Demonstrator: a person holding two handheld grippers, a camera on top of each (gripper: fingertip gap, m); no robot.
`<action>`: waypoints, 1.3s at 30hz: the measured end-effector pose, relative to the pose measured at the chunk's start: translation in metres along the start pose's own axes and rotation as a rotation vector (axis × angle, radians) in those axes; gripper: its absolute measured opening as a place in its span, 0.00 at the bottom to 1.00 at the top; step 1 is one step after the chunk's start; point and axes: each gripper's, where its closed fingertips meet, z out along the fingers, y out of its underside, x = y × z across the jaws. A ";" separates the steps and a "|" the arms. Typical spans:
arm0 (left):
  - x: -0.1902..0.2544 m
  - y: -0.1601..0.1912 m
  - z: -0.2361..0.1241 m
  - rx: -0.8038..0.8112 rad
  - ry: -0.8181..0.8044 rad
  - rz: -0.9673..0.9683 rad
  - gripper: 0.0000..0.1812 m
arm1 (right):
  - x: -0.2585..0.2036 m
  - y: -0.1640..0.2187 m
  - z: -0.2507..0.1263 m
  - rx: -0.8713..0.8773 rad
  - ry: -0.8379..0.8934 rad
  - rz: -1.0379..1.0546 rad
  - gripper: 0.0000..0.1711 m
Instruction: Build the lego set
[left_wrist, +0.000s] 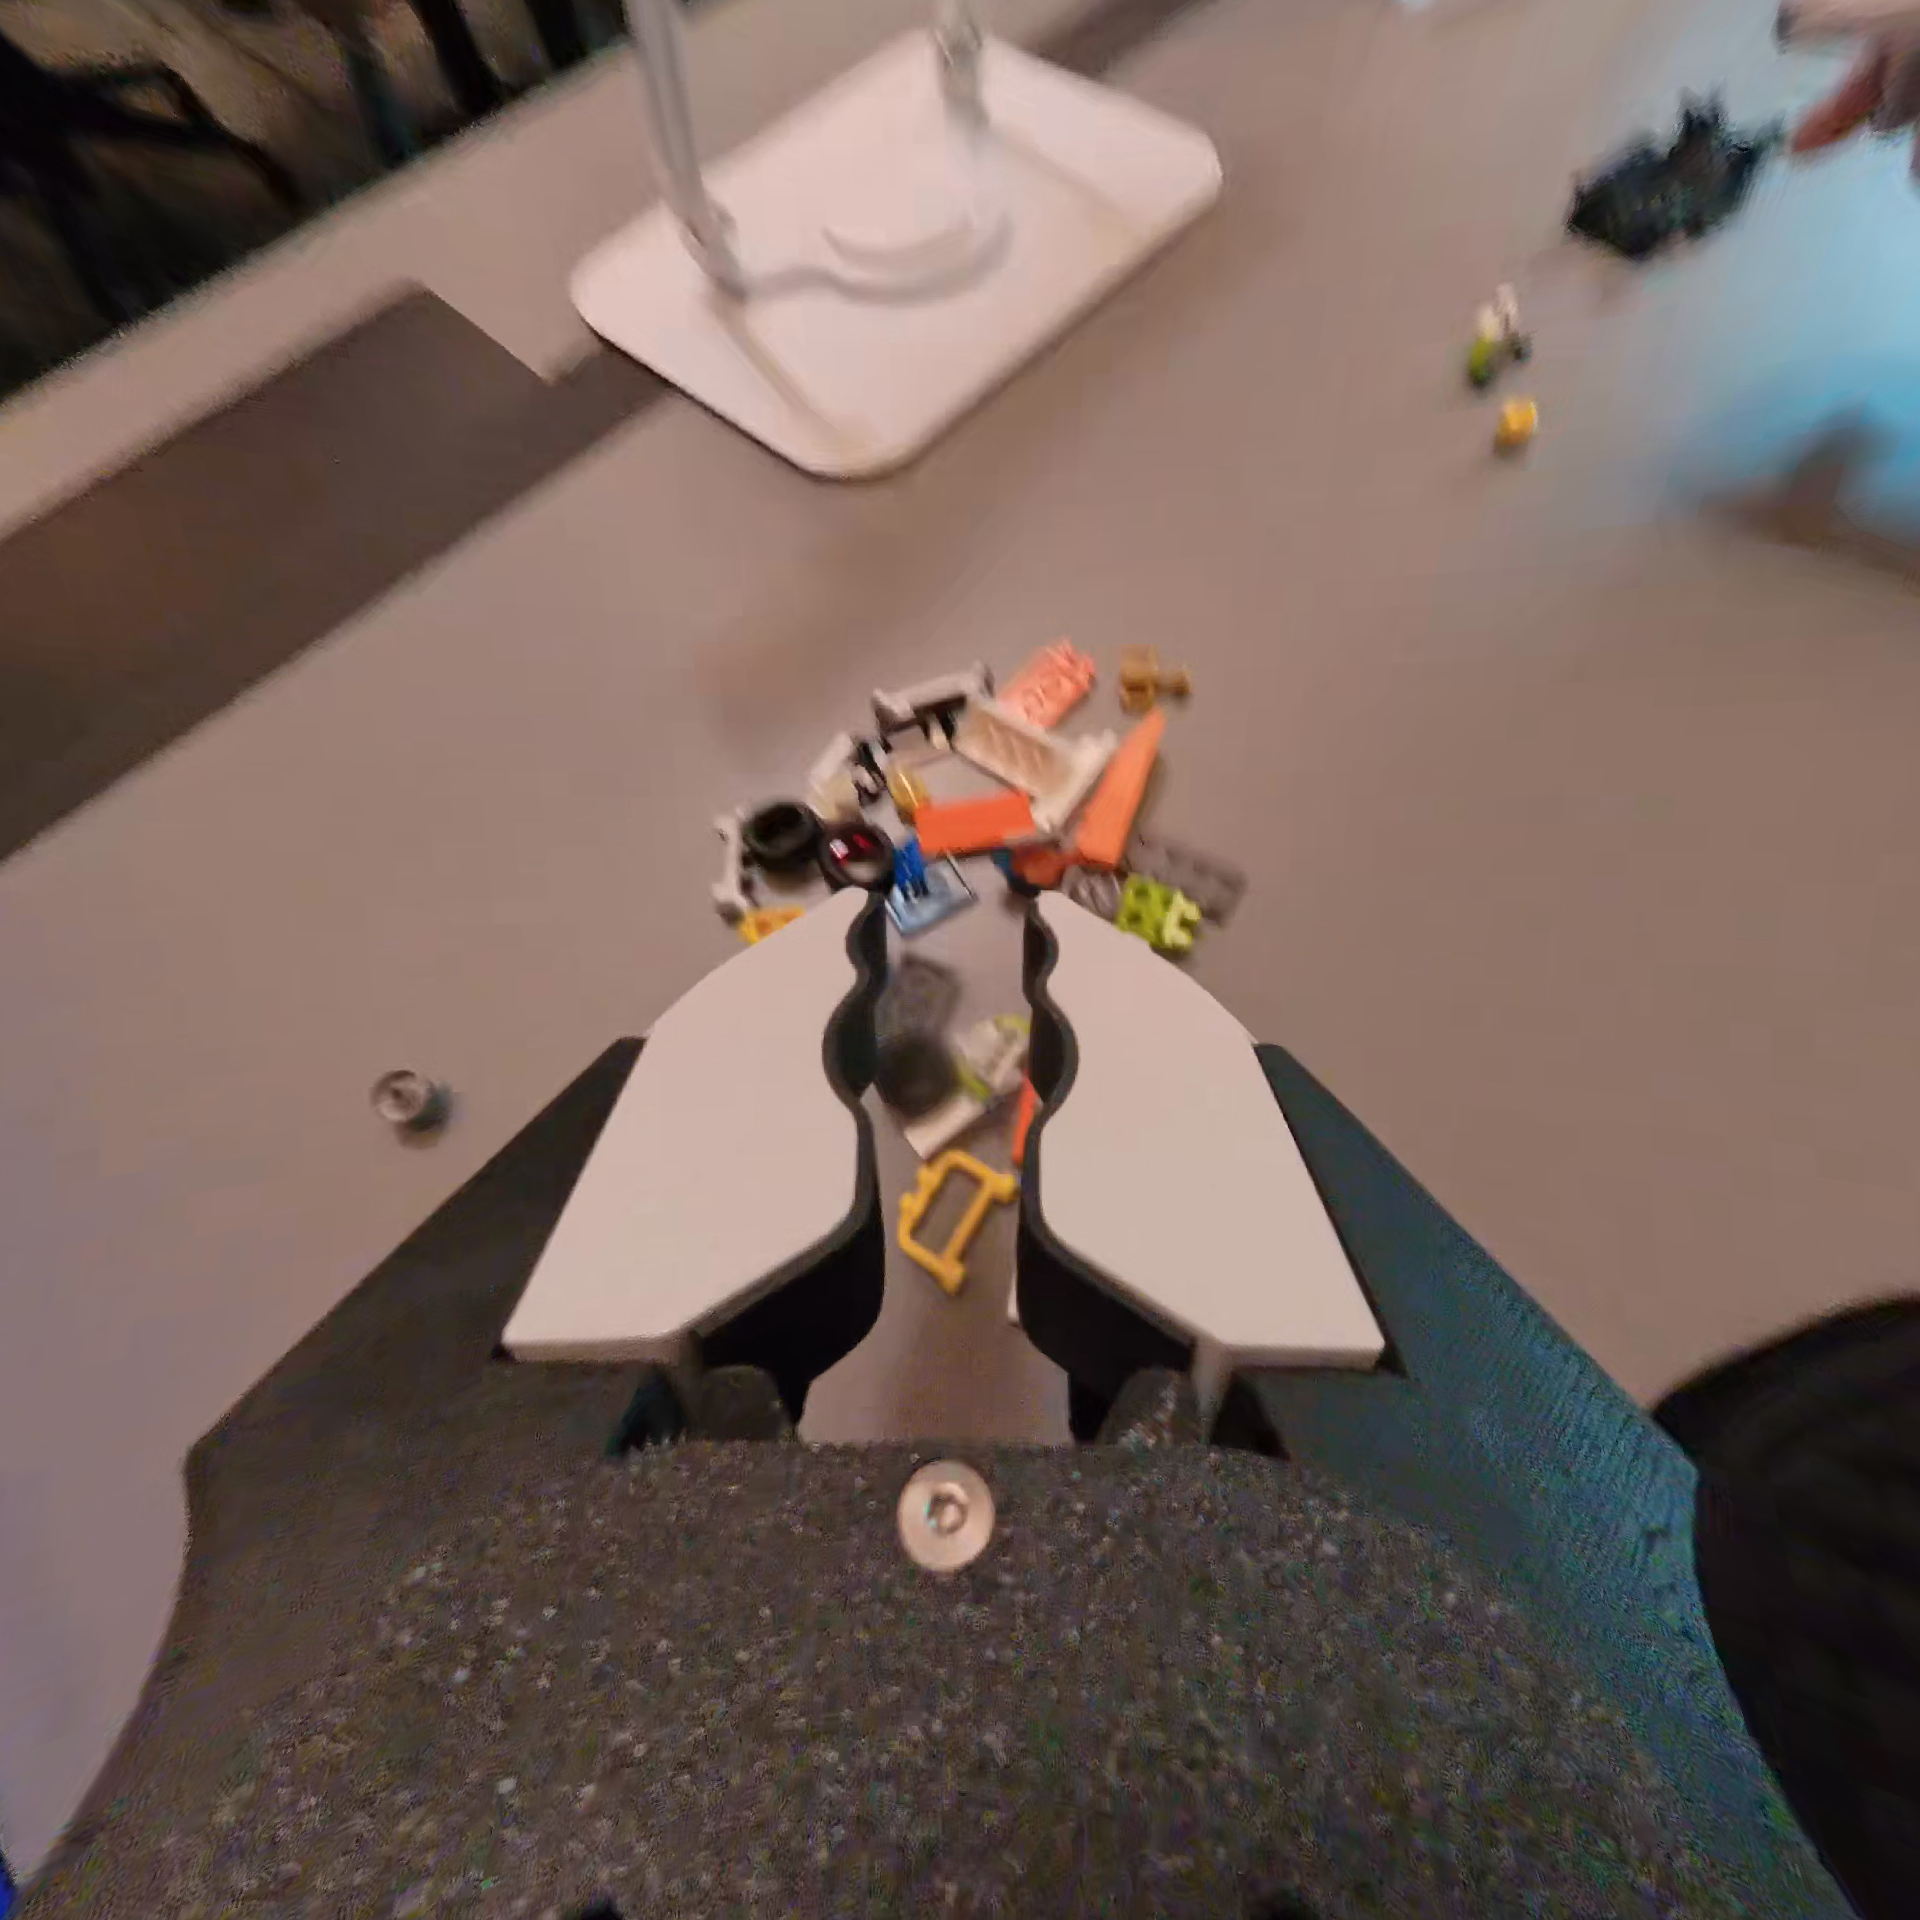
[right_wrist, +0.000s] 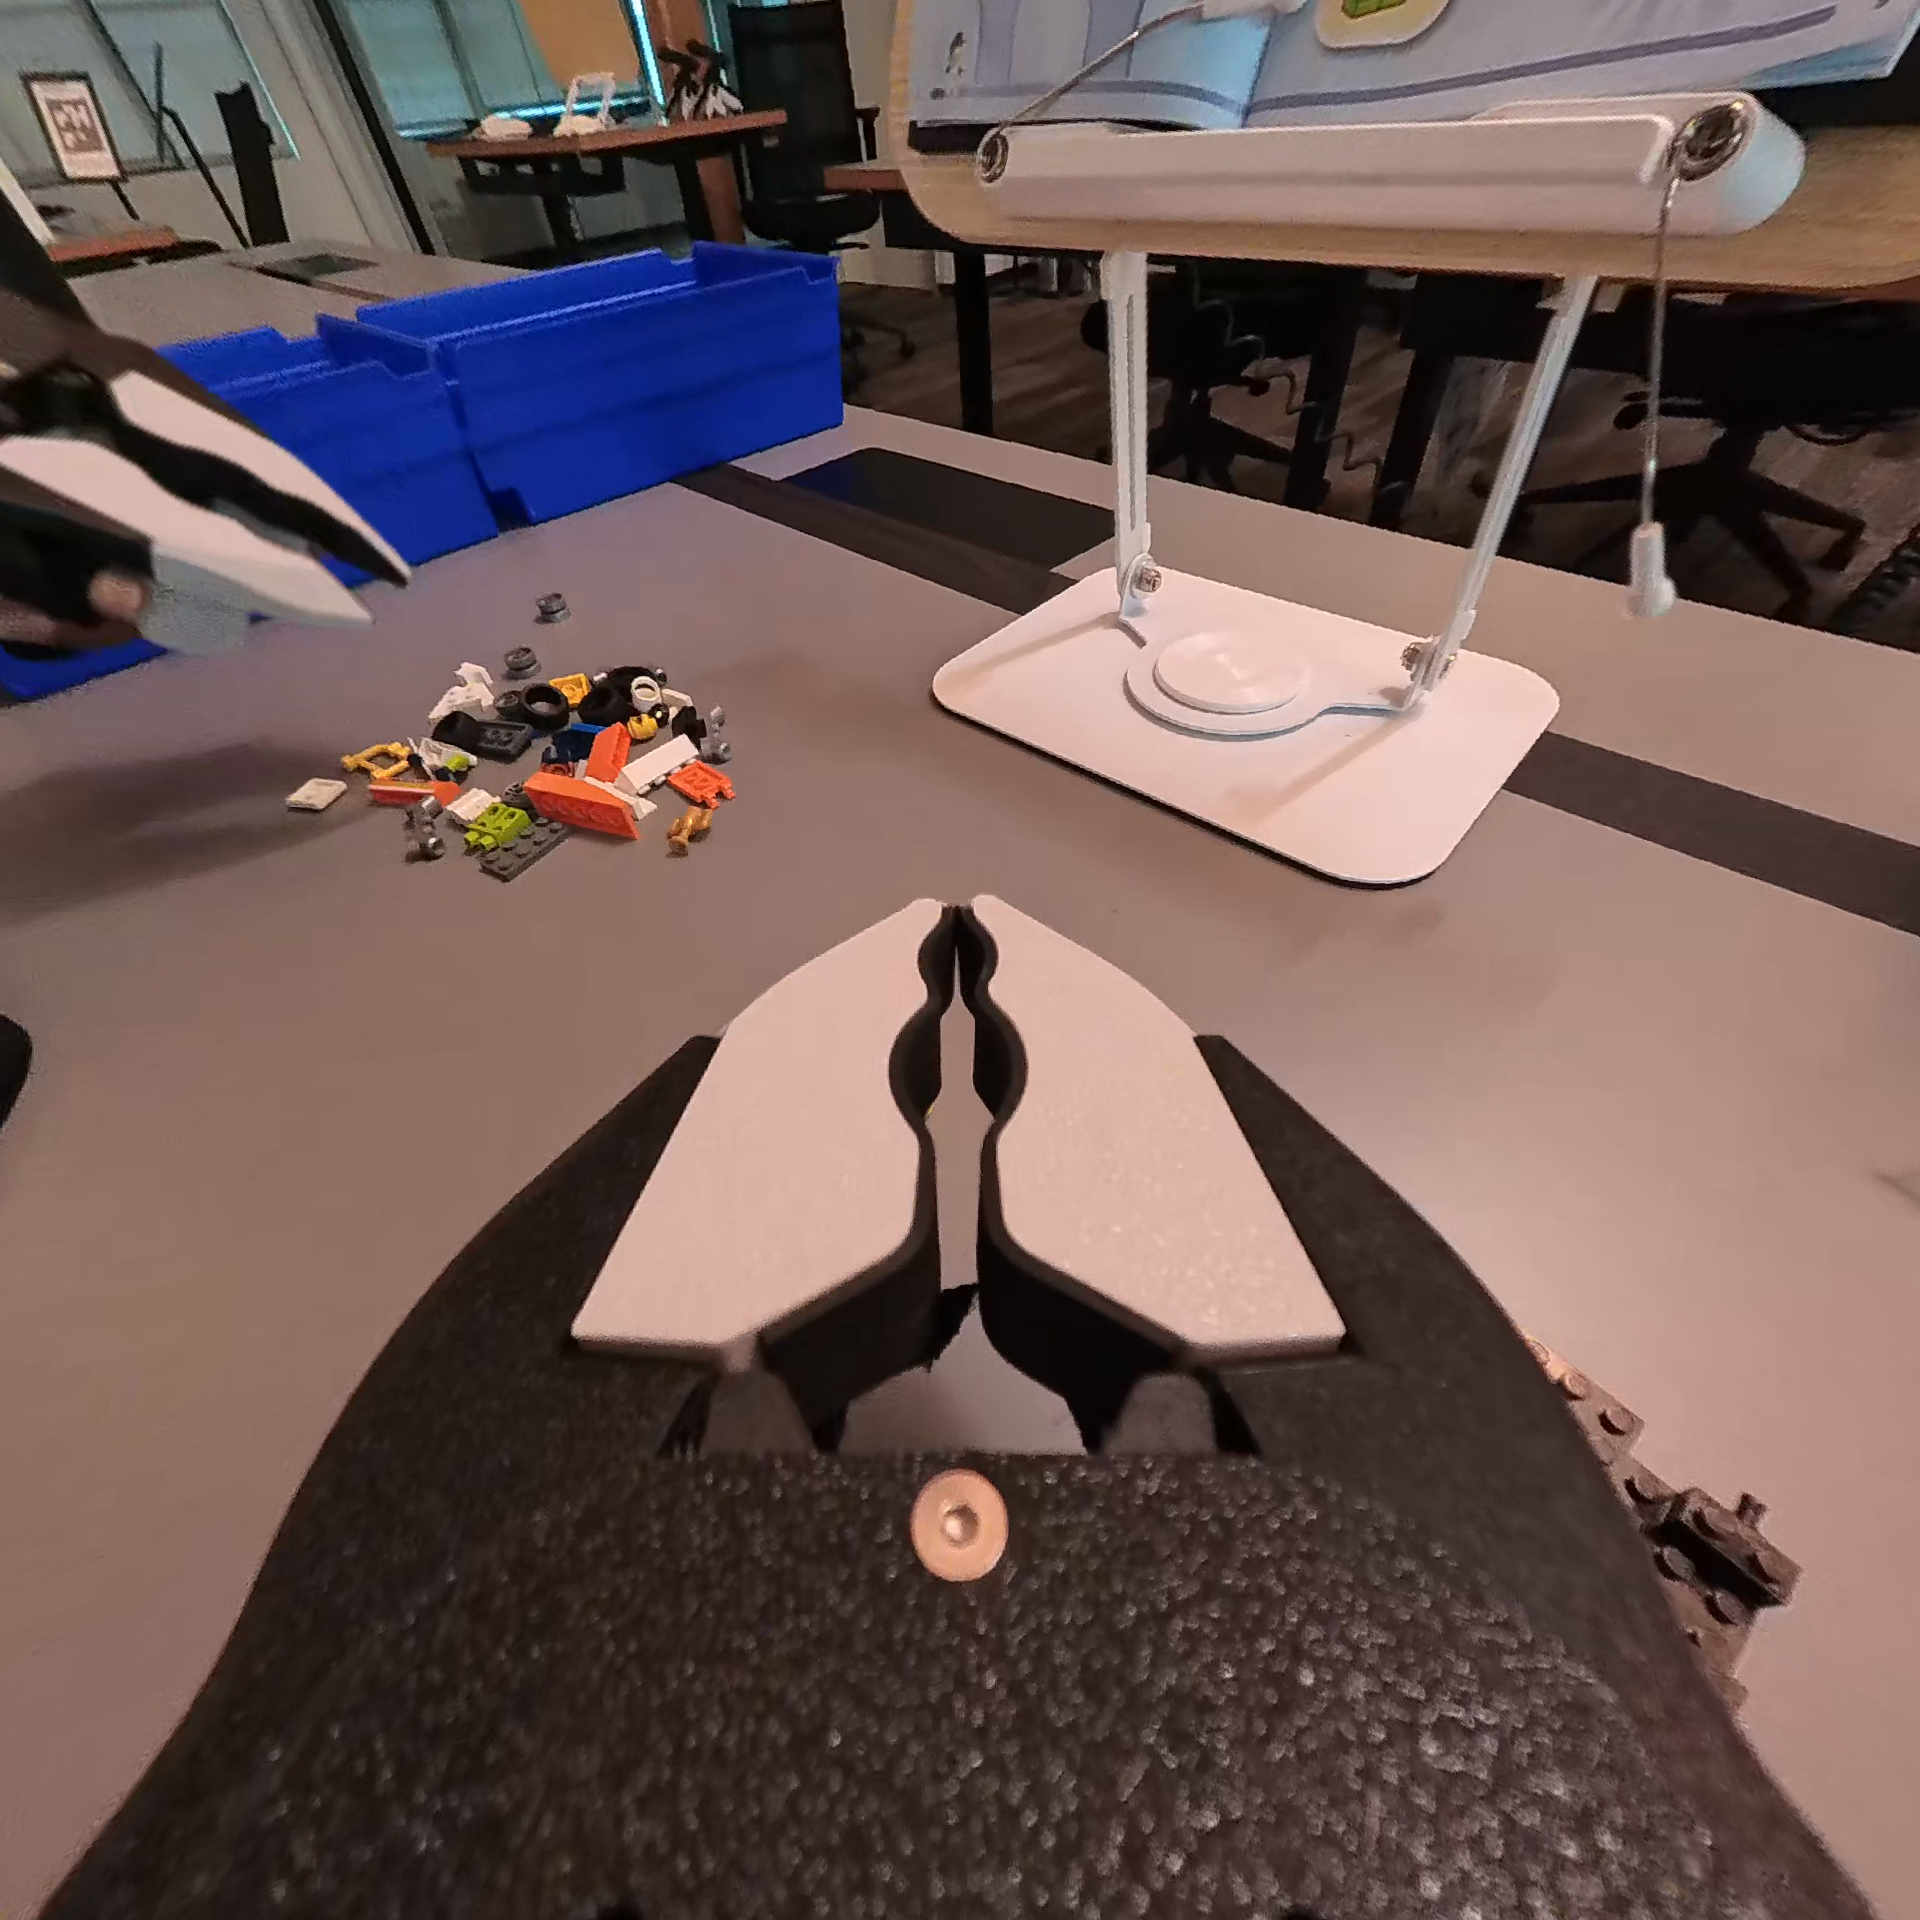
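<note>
While the left gripper hangs spread over the lego pile on the grey table, the right gripper sits pressed together, empty, well apart from it.

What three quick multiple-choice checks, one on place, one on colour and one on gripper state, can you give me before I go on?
1. Where is the left gripper?
A. Over the loose brick pile
B. Inside a blue bin
C. On the stand's base

2. What colour are the bins behind the brick pile?
A. Red
B. Blue
C. White

3. How is the right gripper?
A. Wide open
B. Shut on an orange brick
C. Shut, with nothing seen between the tips

Answers:
1 A: in the left wrist view its parted fingers frame the pile.
2 B: both bins are plainly blue in the right wrist view.
3 C: its tips meet over bare table, well away from the pile.
</note>
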 end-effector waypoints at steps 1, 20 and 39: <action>0.006 0.009 0.002 -0.038 0.036 0.019 0.14 | -0.001 0.001 0.000 -0.004 -0.002 -0.006 0.00; 0.051 0.038 0.060 -0.310 0.134 0.317 0.12 | -0.005 0.017 0.007 -0.073 -0.041 0.016 0.00; 0.153 -0.120 0.065 0.397 -0.078 0.495 0.12 | -0.085 -0.019 0.020 0.086 -0.398 0.330 0.12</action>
